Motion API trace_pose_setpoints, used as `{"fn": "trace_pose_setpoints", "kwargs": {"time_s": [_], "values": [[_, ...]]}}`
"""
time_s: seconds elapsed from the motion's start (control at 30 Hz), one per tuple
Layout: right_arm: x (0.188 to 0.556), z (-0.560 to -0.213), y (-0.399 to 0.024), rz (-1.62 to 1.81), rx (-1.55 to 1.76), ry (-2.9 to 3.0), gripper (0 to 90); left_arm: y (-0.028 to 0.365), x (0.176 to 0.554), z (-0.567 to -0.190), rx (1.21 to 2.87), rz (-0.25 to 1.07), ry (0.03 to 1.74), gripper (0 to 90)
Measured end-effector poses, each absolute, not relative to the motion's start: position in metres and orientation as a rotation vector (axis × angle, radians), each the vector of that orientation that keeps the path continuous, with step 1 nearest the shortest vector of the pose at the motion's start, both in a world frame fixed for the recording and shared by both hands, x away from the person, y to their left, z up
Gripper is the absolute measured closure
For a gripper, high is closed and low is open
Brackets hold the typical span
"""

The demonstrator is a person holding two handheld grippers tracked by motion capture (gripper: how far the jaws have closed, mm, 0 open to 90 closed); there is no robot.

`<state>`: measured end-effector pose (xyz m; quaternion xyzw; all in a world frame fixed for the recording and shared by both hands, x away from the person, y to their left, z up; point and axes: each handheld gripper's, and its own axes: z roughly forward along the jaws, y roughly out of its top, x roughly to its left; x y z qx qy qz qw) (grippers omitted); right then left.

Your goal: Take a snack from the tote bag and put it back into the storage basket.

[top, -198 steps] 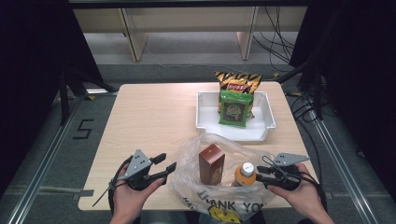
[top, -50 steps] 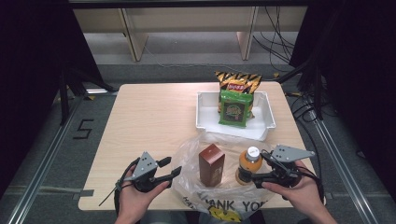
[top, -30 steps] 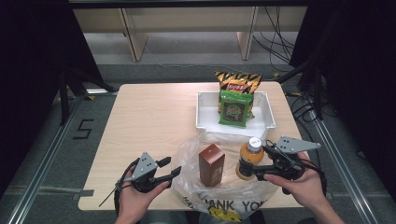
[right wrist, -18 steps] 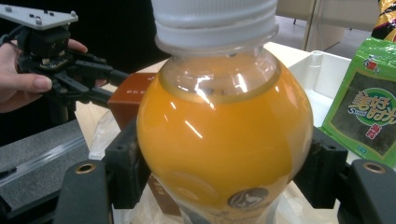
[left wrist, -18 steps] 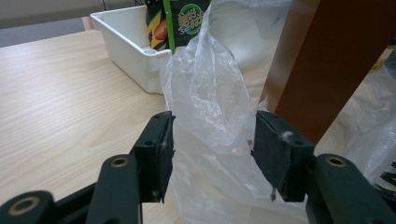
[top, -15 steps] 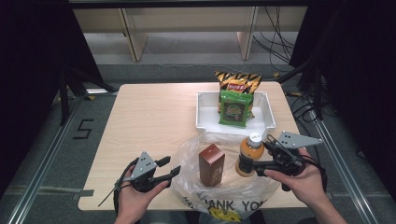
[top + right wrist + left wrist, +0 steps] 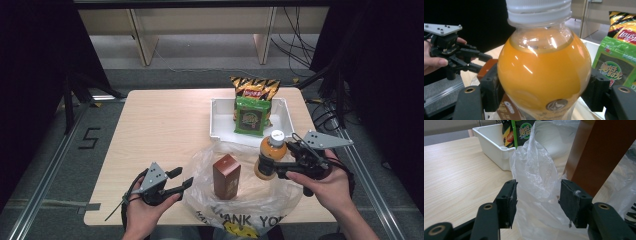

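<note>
My right gripper [image 7: 268, 168] [image 7: 544, 95] is shut on a bottle of orange juice [image 7: 272, 149] [image 7: 544, 65] with a white cap, held upright above the right side of a clear plastic bag [image 7: 250, 202] [image 7: 534, 170]. Both pads press the bottle's sides. A brown carton [image 7: 226, 176] [image 7: 599, 152] stands upright on the bag. My left gripper [image 7: 184, 178] [image 7: 537, 195] is open at the bag's left edge. A raised fold of the film stands between its pads, untouched by either.
A white bin [image 7: 215, 120] [image 7: 491, 140] sits beyond the bag and holds a green packet [image 7: 251, 117] [image 7: 614, 67]. A yellow chips bag [image 7: 255, 87] [image 7: 624, 22] leans behind it. Bare wooden table [image 7: 160, 125] stretches to the left.
My right gripper has lifted the juice bottle from the bag and carried it up and toward the white bin. The left gripper has stayed at the bag's edge.
</note>
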<state>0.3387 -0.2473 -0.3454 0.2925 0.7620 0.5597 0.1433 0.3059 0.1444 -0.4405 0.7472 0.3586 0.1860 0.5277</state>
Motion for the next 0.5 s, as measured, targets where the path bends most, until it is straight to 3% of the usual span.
{"fn": "trace_pose_setpoints", "kwargs": {"time_s": [0.5], "values": [[0.344,-0.333,-0.250,1.620,0.882,2.153,31.5,0.144,0.306,-0.440,1.784,0.443,0.857,47.3]]}}
